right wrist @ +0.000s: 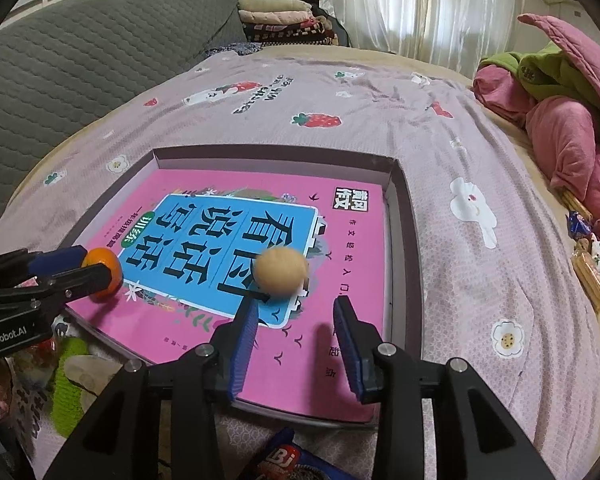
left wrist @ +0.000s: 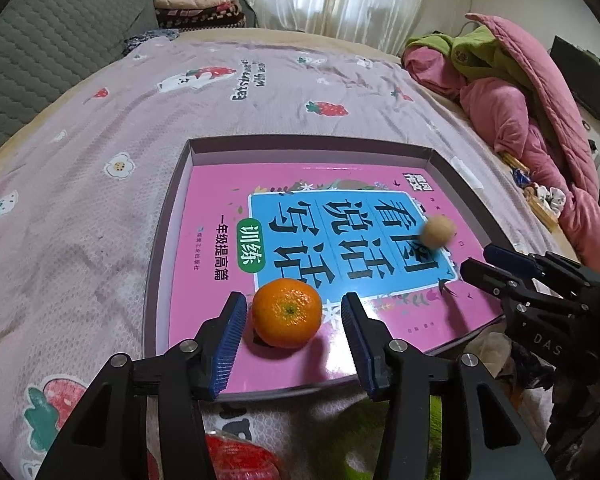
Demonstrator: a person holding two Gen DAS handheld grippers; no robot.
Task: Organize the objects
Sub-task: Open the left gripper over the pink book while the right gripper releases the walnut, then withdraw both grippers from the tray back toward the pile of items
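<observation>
A shallow box (left wrist: 172, 184) on the bed holds a pink and blue book (left wrist: 220, 276). An orange mandarin (left wrist: 287, 313) rests on the book's near edge, between the fingers of my open left gripper (left wrist: 294, 308) without touching them. A tan ball (right wrist: 281, 271), blurred, lies on the book just ahead of my open right gripper (right wrist: 296, 312). The ball also shows in the left wrist view (left wrist: 438, 232), and the mandarin in the right wrist view (right wrist: 107, 274). The right gripper (left wrist: 480, 262) appears at the right in the left wrist view.
The bed has a lilac strawberry-print sheet (left wrist: 80, 208). Pink and green quilts (left wrist: 512, 92) are piled at the right. Snack packets (right wrist: 588, 256) lie by them. A red packet (left wrist: 240, 458) and a blue packet (right wrist: 288, 460) lie at the near edge. A grey headboard (right wrist: 80, 64) stands left.
</observation>
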